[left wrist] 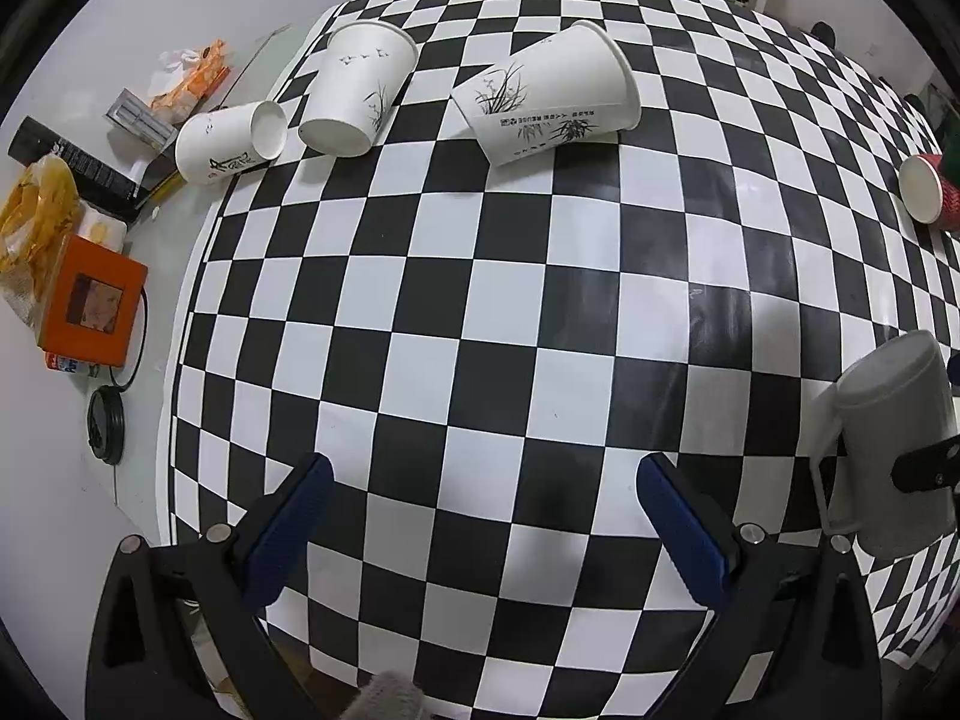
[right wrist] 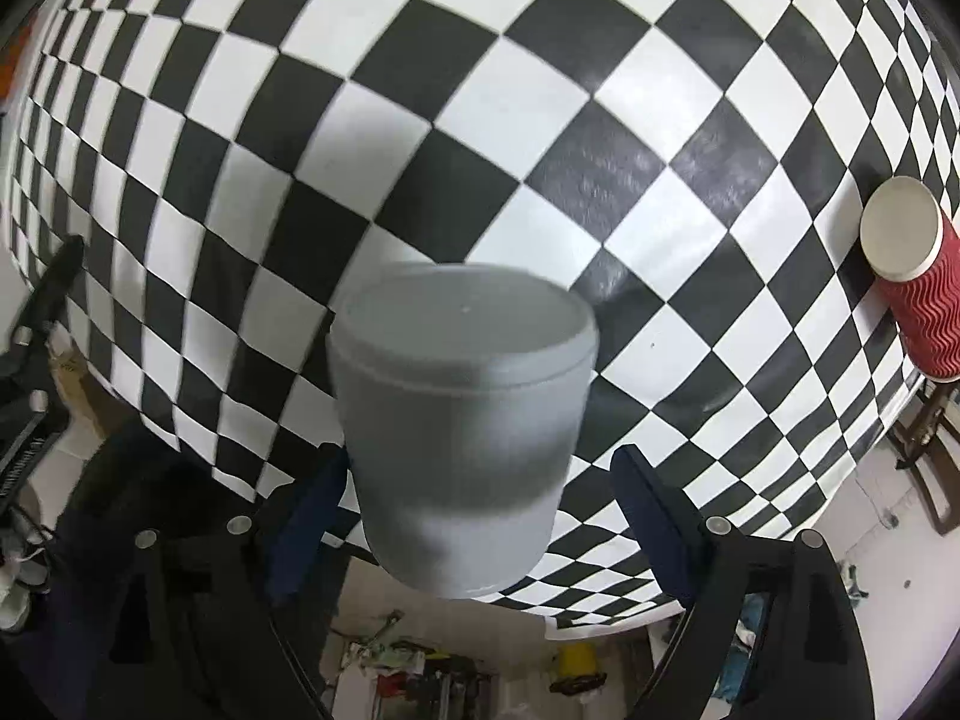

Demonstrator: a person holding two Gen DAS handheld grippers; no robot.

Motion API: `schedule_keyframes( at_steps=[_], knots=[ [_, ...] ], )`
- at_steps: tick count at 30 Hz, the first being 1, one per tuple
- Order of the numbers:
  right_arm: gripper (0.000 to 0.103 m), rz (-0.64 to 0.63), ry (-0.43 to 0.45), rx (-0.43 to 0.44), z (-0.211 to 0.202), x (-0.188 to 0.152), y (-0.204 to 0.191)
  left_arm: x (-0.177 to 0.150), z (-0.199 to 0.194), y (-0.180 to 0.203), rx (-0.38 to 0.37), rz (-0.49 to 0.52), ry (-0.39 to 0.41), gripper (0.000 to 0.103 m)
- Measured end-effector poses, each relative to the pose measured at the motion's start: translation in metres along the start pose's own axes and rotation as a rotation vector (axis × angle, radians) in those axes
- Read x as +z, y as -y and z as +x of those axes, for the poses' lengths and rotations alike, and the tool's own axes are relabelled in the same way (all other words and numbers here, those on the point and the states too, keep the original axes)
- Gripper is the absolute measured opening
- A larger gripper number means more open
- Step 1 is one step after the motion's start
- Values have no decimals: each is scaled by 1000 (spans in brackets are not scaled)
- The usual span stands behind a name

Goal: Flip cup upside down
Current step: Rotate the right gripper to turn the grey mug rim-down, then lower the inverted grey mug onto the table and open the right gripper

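A checkered cloth (left wrist: 480, 312) covers the table beyond your fingers. Your right gripper (right wrist: 480, 516) stands wide around the grey cup (right wrist: 462, 420), the cup between its fingers, flat base up and far from you, long axis roughly upright. Your left gripper (left wrist: 480, 516) gapes wide, holding nothing.

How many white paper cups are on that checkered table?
3, all at the far left: one white paper cup on its side at the mat's edge, one beside it, one tipped further right. Others may be out of view.

Both wrist views overlook checkered table (left wrist: 480, 300) (obliquely).
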State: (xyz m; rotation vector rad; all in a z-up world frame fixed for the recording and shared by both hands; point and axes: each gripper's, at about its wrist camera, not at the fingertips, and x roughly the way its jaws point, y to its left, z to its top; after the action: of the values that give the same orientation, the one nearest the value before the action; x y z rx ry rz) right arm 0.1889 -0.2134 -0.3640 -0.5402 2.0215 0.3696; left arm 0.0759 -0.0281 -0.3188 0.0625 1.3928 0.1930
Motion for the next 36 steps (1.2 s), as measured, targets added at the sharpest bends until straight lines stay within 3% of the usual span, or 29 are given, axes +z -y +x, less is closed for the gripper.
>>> schedule_keyframes(
  at_steps=[7,9,10,13,19,21,25,27,32,36],
  knots=[
    [92,-16,0,13,10,17,-20,3,7,-5,8,-13,-16,103],
    [83,-12,11,-16,15,17,-22,5,7,-6,12,-12,-15,103],
    [83,2,21,-12,15,16,-19,6,7,-8,8,-14,-15,103],
    [83,50,89,51,4,10,-10,12,6,-14,-4,-32,-18,103],
    [83,213,364,171,-37,-10,12,25,7,-26,-47,-85,-26,103],
    [83,293,505,206,-49,-19,19,31,8,-29,-48,-91,-27,103],
    [83,408,809,204,-65,-34,20,37,12,-31,-43,-96,-26,103],
    [83,432,913,174,-64,-36,14,40,16,-29,-42,-92,-30,103],
    [83,461,1030,81,-39,-40,-9,39,18,-23,-42,-71,-27,103],
    [83,452,1030,49,-25,-54,-25,32,10,-13,-45,-44,-2,103]
  ],
)
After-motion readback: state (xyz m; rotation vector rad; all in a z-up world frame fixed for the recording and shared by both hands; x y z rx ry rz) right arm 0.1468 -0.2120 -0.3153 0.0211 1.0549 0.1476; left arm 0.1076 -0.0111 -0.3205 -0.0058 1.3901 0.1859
